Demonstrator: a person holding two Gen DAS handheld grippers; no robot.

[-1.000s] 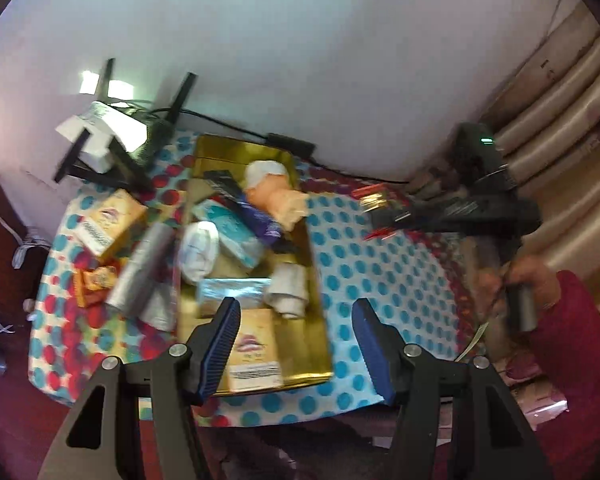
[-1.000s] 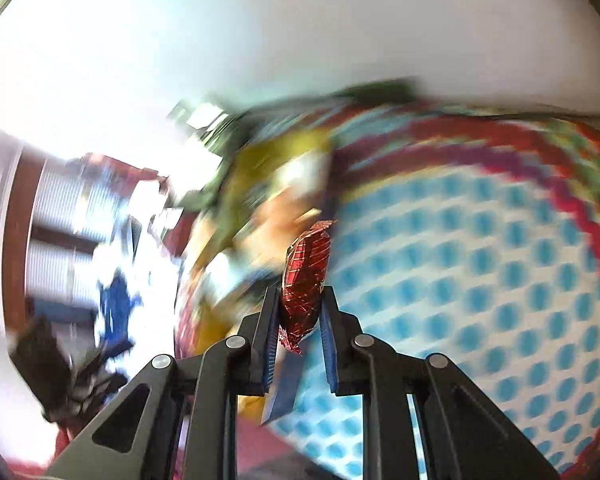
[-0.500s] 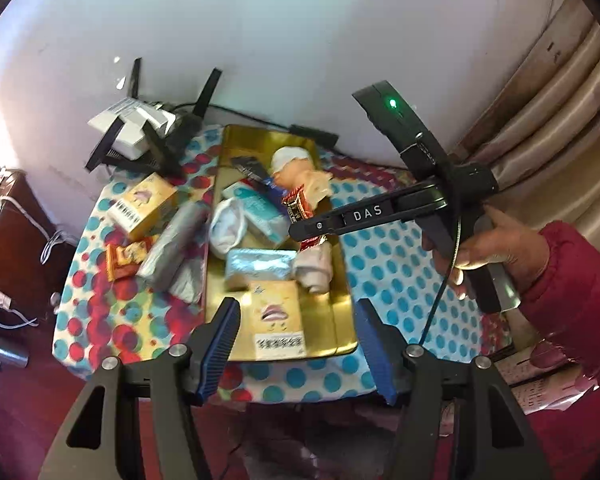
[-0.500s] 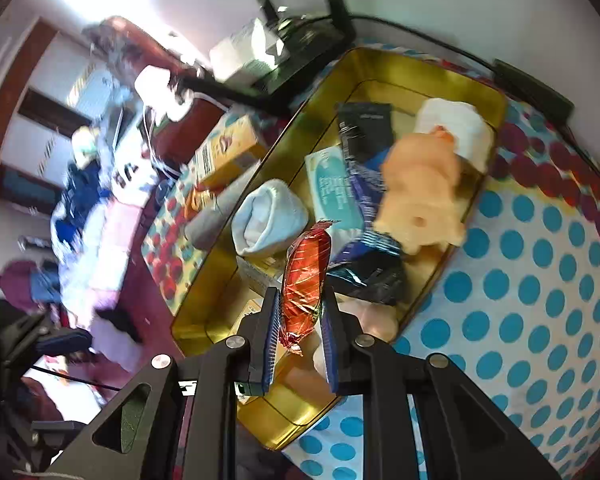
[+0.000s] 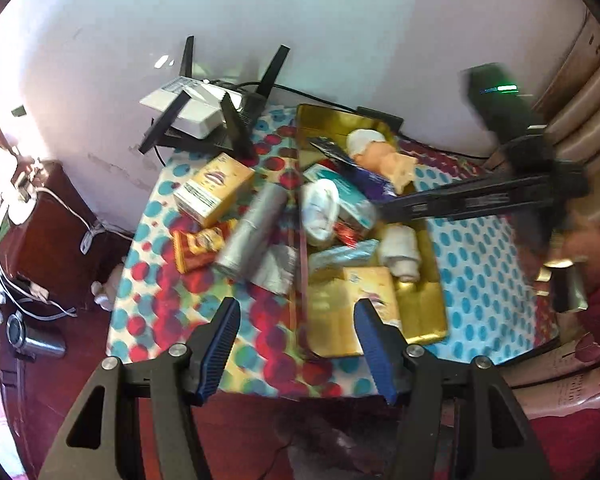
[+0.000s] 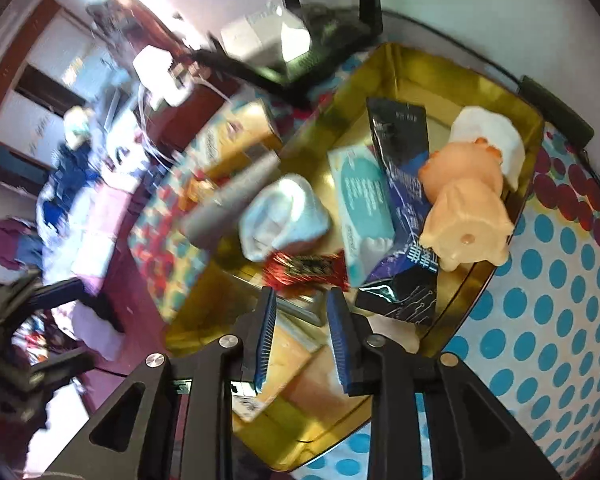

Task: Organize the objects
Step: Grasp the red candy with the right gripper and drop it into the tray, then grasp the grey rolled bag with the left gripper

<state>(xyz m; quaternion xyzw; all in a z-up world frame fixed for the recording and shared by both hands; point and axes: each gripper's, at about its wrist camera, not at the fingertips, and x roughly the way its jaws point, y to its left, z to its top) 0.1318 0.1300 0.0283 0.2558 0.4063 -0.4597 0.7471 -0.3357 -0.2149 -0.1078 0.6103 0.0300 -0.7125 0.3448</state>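
Note:
A gold tray on the dotted tablecloth holds a red foil snack packet, a rolled white sock, a teal tissue pack, a dark pouch and a peach toy pig. My right gripper is open just above the tray, the red packet lying free beyond its fingertips. In the left wrist view the tray is ahead and the right gripper reaches over it. My left gripper is open and empty above the table's near edge.
Left of the tray lie a yellow box, a silver can, an orange snack packet and a foil pouch. A router with antennas stands at the back by the wall. A dark cabinet stands left.
My right gripper has opened and let go of the red packet, which now lies in the tray by the sock. My left gripper has shifted left.

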